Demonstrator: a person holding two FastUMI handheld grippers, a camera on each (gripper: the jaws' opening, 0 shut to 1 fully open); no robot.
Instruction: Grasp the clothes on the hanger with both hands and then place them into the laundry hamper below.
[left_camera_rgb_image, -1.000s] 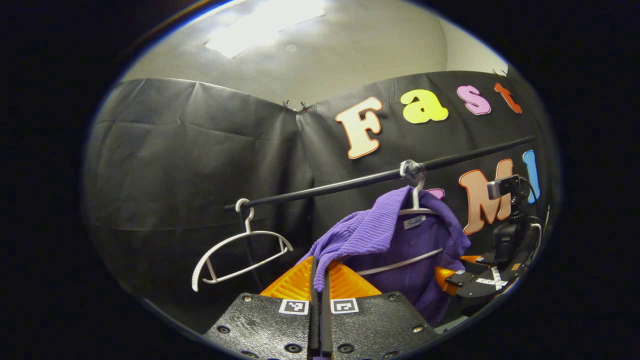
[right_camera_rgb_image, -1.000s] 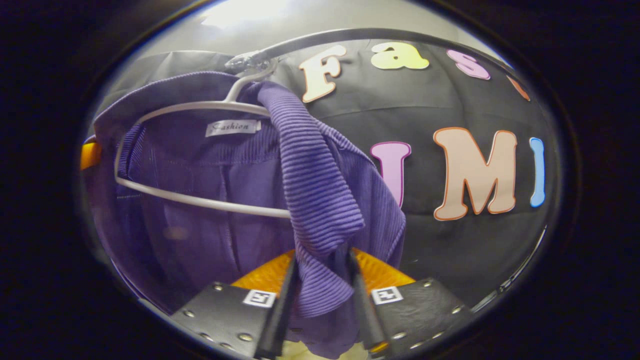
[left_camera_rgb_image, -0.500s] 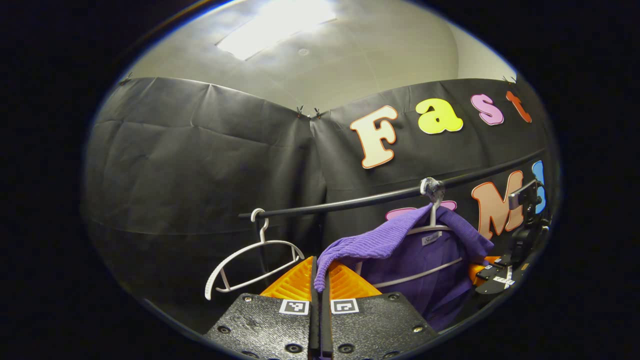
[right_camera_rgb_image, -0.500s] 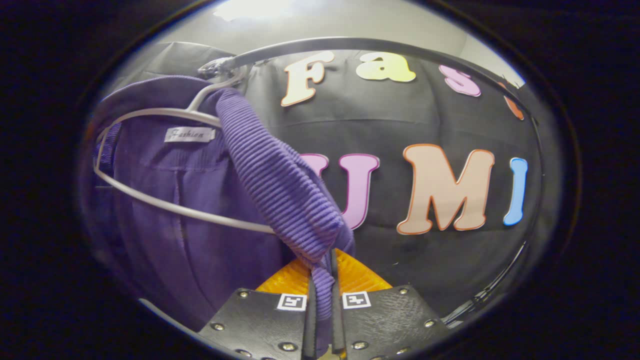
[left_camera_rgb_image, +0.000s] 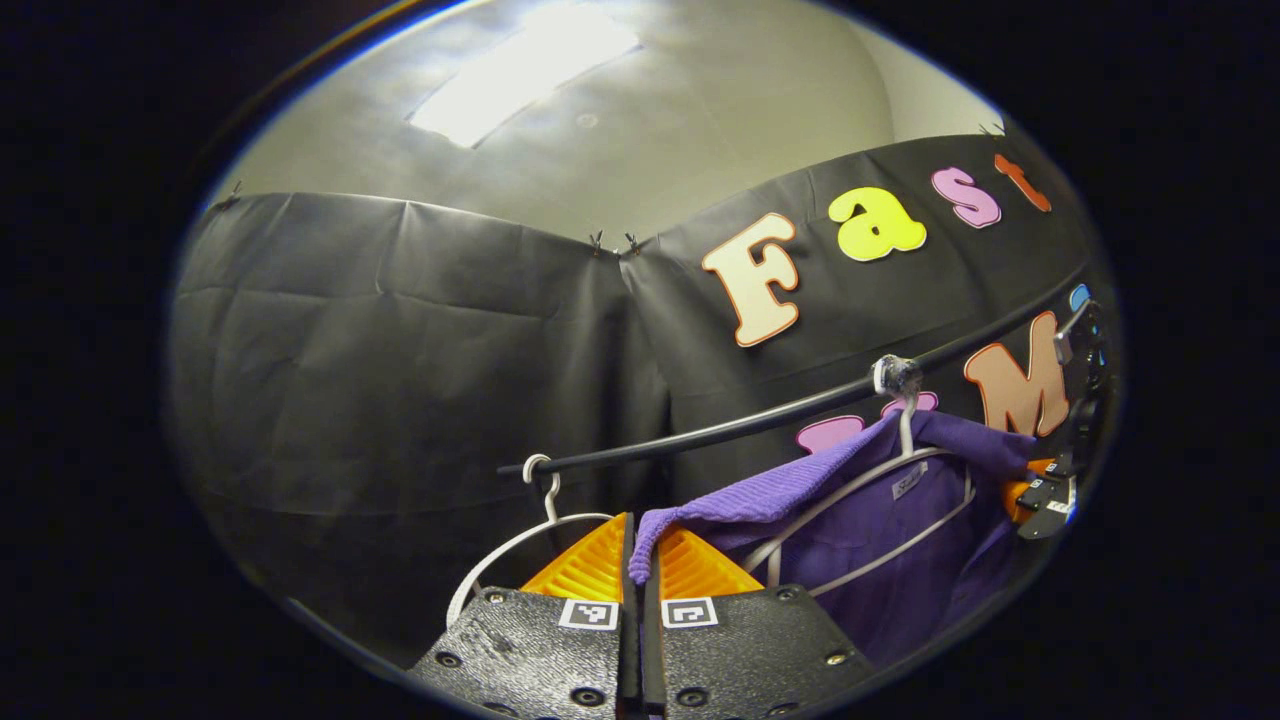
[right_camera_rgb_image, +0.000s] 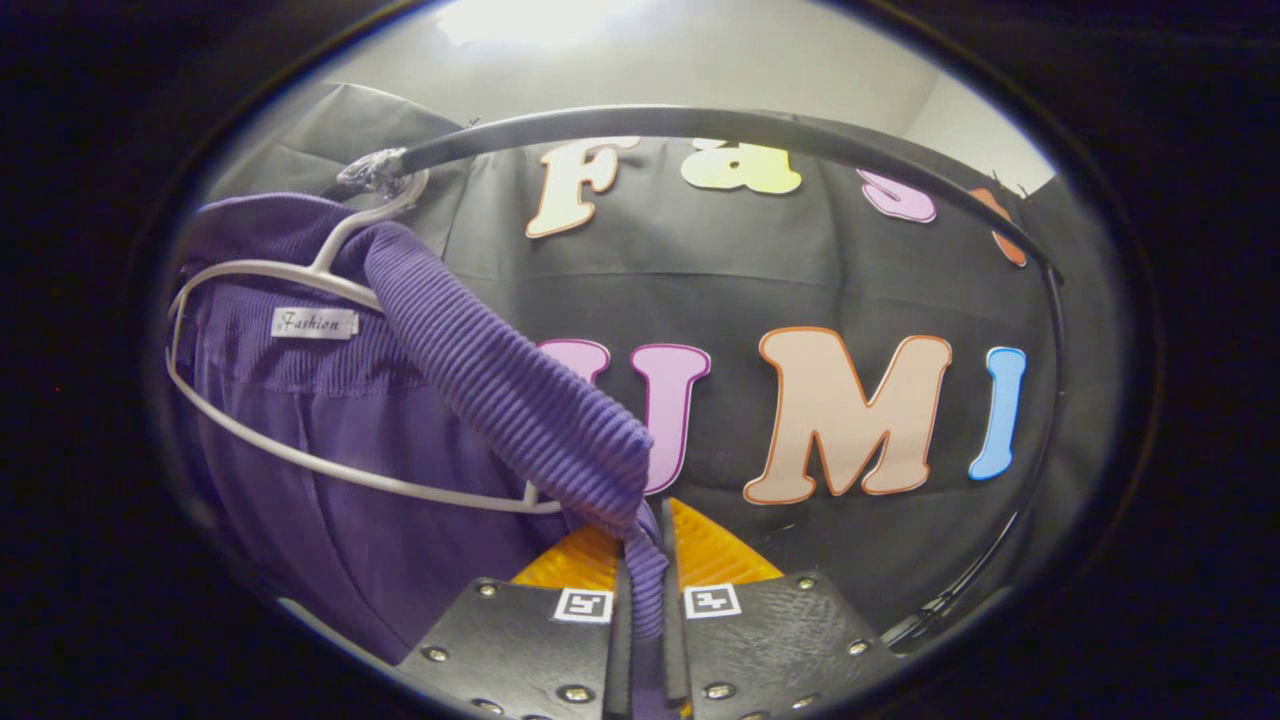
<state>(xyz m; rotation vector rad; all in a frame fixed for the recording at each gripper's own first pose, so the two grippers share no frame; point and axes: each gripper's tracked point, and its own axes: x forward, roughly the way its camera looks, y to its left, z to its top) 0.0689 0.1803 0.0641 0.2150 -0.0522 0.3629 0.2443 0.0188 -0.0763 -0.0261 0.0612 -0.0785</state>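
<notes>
Purple garment (left_camera_rgb_image: 880, 530) hangs on a white hanger (left_camera_rgb_image: 850, 495) from the black rail (left_camera_rgb_image: 760, 418). Left hand-held gripper (left_camera_rgb_image: 638, 560): jaws closed on the garment's ribbed shoulder edge, fabric stretched out sideways toward it. Right hand-held gripper (right_camera_rgb_image: 645, 560): jaws clamped on the opposite ribbed edge, pulled down and away from the hanger. Garment's long axis runs along the rail between both grippers. Empty white hanger (left_camera_rgb_image: 520, 545) just beside on the rail.

A black rail (left_camera_rgb_image: 720, 435) carries two white hangers. One hanger (left_camera_rgb_image: 850, 490) holds the purple garment (left_camera_rgb_image: 880, 540). The other hanger (left_camera_rgb_image: 500, 560) hangs bare near the rail's end.
</notes>
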